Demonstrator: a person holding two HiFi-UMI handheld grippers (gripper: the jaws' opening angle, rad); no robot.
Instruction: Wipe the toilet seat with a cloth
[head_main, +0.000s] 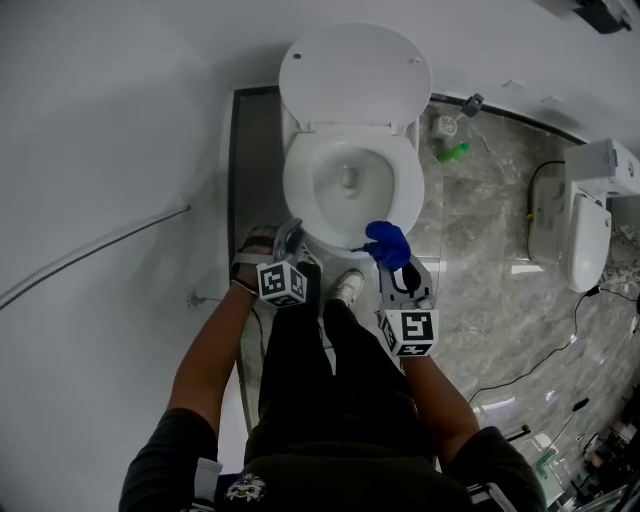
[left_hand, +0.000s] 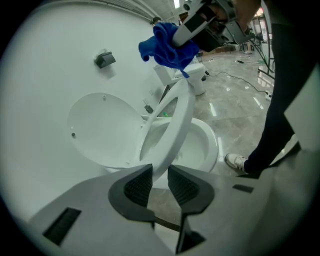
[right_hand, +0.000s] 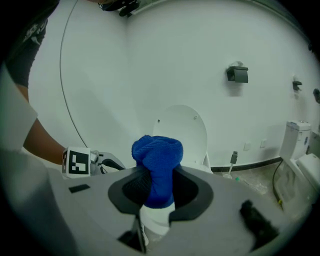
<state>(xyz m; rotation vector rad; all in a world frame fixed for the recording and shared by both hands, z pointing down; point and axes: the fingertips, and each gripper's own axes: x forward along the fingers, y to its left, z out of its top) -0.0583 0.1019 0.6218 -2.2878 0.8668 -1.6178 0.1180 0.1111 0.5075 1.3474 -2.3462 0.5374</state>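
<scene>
Looks steeply down in the head view onto an open white toilet bowl (head_main: 350, 185), lid (head_main: 355, 70) tipped back toward the far wall. Finds the left tongs (head_main: 292, 240) at the near left rim and the right tongs (head_main: 395, 262) just to the right, with a blue cloth (head_main: 388, 243) over the near right rim. Shows black-and-white square markers on both cubes. Leaves only a narrow dark strip of floor between toilet and left wall. Opens at right onto marble floor (head_main: 480, 220), with a brush holder (head_main: 445, 125) and a green bottle (head_main: 453, 152) by the far wall and a second toilet (head_main: 585, 235) farther right. Catches, in the left gripper view, the toilet seat (left_hand: 181, 112) tilted up off the bowl, its near edge filling the gap between the pads, clamped. Shows, in the right gripper view, the cloth bunched upright between clenched pads, lid and wall beyond.
</scene>
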